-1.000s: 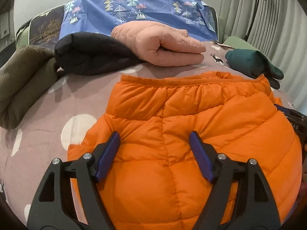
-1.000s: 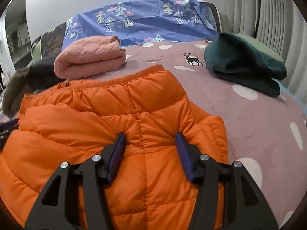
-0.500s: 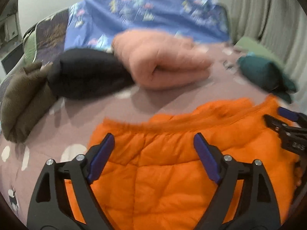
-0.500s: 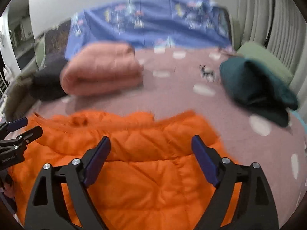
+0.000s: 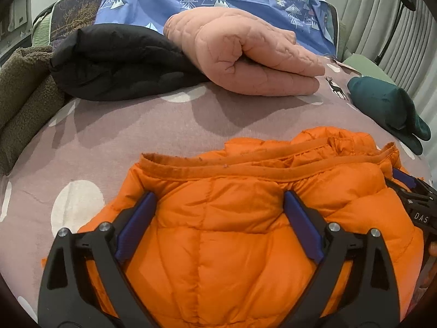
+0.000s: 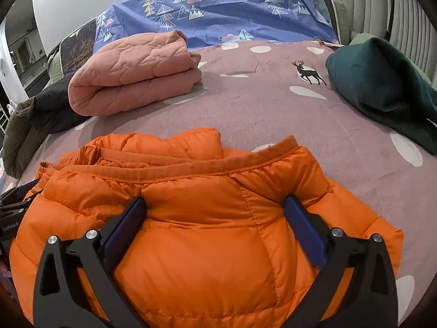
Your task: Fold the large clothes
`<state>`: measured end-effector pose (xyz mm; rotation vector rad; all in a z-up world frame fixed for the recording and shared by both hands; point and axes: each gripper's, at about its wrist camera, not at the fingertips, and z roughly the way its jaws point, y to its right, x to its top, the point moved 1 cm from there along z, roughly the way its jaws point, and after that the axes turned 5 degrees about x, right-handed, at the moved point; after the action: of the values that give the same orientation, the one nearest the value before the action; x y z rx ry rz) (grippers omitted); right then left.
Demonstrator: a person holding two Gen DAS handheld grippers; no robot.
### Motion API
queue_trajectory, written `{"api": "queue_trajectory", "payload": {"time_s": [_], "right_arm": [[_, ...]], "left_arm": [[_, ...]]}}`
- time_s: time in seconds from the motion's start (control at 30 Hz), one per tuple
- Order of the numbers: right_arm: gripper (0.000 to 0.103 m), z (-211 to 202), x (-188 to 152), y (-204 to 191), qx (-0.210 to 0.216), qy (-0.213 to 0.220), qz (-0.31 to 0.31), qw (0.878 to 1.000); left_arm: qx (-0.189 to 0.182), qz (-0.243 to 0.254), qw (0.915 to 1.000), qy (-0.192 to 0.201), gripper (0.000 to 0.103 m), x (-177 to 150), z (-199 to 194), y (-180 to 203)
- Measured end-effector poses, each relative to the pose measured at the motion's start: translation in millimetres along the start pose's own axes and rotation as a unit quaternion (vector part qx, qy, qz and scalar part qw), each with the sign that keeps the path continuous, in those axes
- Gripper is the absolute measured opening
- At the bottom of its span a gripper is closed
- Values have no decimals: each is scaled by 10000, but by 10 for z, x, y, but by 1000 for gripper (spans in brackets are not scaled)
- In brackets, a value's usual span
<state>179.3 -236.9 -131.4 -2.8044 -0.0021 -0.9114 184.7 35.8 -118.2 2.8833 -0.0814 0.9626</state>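
A mauve bedspread point(image 6: 273, 114) printed with white spots and a black deer point(image 6: 308, 72) was seen covering the bed. A folded pink quilted garment point(image 5: 245, 54) was laid toward its far edge, with a black padded garment point(image 5: 117, 63) touching it on the left and a brown fleece item point(image 5: 24, 93) at the left edge. A dark green garment point(image 6: 382, 87) was bundled near the right edge. A blue tree-patterned cloth point(image 6: 218, 13) was draped along the far edge.
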Motion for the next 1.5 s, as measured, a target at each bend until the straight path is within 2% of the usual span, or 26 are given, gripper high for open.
{"api": "queue_trajectory", "payload": {"time_s": [0.27,0.5,0.6,0.73,0.8,0.83,0.9,0.93,1.23,1.37,1.43,1.5], "right_arm": [[102,76,1,5,-80,-35,-1,10000],[101,31,14,-43,-196,-40,-123,9997],[100,-215,14,-93,-296,86,-154,9994],[100,-586,-46,-223,-103,545,-250,9981],[100,-481,-97,-256,-166,365,-333,9986],[100,-357,-149,-240,-215,203,-298,9991],[101,-229,-216,-158,-135,213,-76,9997],[101,-226,-216,-156,-128,226,-70,9996],[101,-184,-215,-196,-302,250,-170,9991],[101,-578,-284,-255,-395,510,-133,9978],[100,-875,-406,-287,-156,726,-44,9972],[96,-1147,-583,-295,88,876,42,9961]], "left_arm": [[-68,-37,10000,-33,96,-9,113,1],[77,53,10000,-30,96,-14,90,42],[236,100,9997,24,94,-5,-50,48],[-172,150,9990,374,94,-61,-452,105],[-6,280,9992,272,95,-94,-432,172],[140,362,9992,92,96,-141,-308,206],[40,151,9999,-29,98,-193,-175,165],[-37,41,10000,-24,98,-204,-159,134],[44,107,9999,32,98,-242,-106,153],[49,-19,9996,285,94,-273,-441,117],[-292,19,9984,488,94,-369,-743,122],[-402,117,9974,584,94,-458,-952,135]]}}
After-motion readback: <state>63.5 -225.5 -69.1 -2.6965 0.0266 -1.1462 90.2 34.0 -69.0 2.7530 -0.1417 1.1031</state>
